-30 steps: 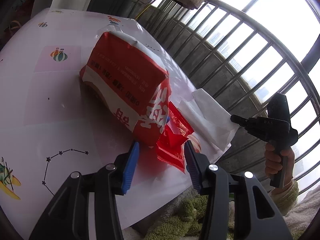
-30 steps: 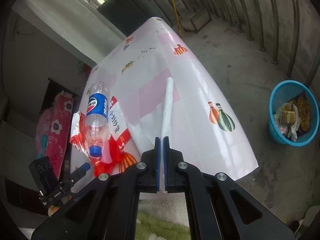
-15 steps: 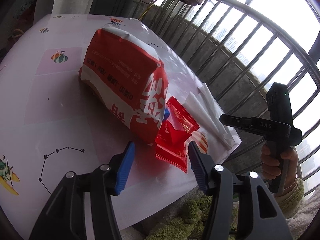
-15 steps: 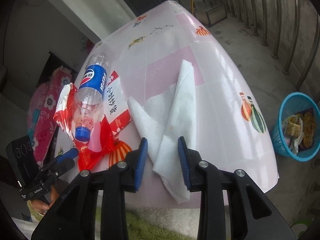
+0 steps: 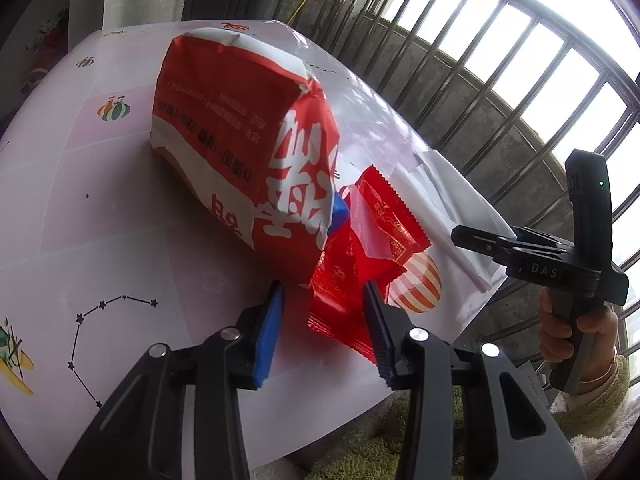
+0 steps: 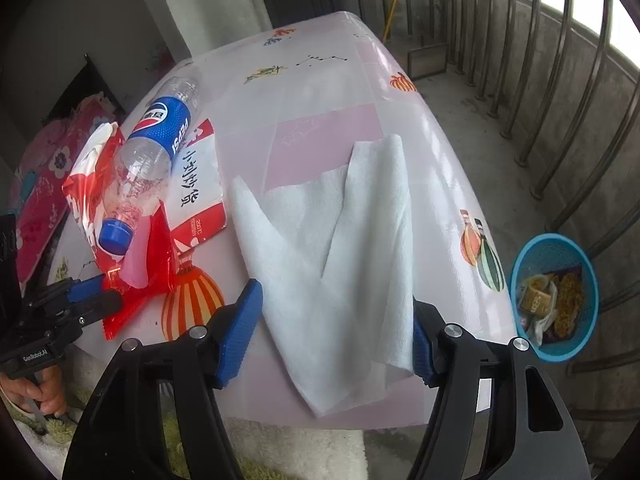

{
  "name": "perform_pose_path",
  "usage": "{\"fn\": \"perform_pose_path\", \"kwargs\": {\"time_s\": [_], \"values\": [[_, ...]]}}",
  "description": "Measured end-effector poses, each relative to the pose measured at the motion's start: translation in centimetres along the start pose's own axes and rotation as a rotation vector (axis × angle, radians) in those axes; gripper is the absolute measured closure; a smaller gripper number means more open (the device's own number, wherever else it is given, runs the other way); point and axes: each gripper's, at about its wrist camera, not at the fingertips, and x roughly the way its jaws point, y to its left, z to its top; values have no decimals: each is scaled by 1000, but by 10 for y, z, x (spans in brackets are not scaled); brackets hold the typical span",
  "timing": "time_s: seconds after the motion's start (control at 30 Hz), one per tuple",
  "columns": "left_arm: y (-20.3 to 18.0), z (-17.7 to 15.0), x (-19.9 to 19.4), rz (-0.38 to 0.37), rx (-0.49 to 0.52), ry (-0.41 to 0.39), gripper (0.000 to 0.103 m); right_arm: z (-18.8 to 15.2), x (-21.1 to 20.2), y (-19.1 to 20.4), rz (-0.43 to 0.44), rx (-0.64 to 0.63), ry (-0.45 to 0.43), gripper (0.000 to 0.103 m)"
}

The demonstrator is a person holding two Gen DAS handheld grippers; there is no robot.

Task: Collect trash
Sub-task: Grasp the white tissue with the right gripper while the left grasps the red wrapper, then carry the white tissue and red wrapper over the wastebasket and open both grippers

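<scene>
Pink table [image 6: 320, 92]: right gripper [image 6: 336, 332] jaws just widened, white tissue [image 6: 332, 256] lies between them, unpinched. Left gripper [image 5: 324, 332] jaws just narrowed, straddling red wrapper [image 5: 352, 276], not clamped.

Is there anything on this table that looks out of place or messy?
Yes. An empty Pepsi bottle lies on its side across torn red wrappers, and a crumpled white tissue hangs over the table's near edge. Nothing looks spilled.

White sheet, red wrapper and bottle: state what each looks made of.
White sheet: likely soft tissue paper; matte, dimpled, creased.
Red wrapper: thin glossy plastic film; translucent, serrated edge.
Bottle: clear plastic, crumpled, with a blue cap.
</scene>
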Motion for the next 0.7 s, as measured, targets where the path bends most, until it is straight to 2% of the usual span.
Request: {"fn": "perform_pose_path", "kwargs": {"time_s": [0.1, 0.17, 0.37, 0.43, 0.53, 0.7], "values": [[1, 0, 1, -5, 0, 9, 82, -4, 1, 8, -46, -55, -4, 41], [2, -1, 0, -8, -3, 10, 85, -6, 1, 10, -83, -75, -6, 44], [2, -5, -11, -23, 2, -9, 92, -6, -3, 3, -99, -39, -9, 72], [2, -7, -16, -34, 2, -12, 93, -5, -4, -1, -98, -17, -12, 86], [2, -9, -23, -52, -3, -20, 95, -5, -5, -9, -73, 29, -21, 99], [-7, -2, -35, -100, 1, -51, 96, -2, -18, -31, 25, 159, -80, 101]]}}
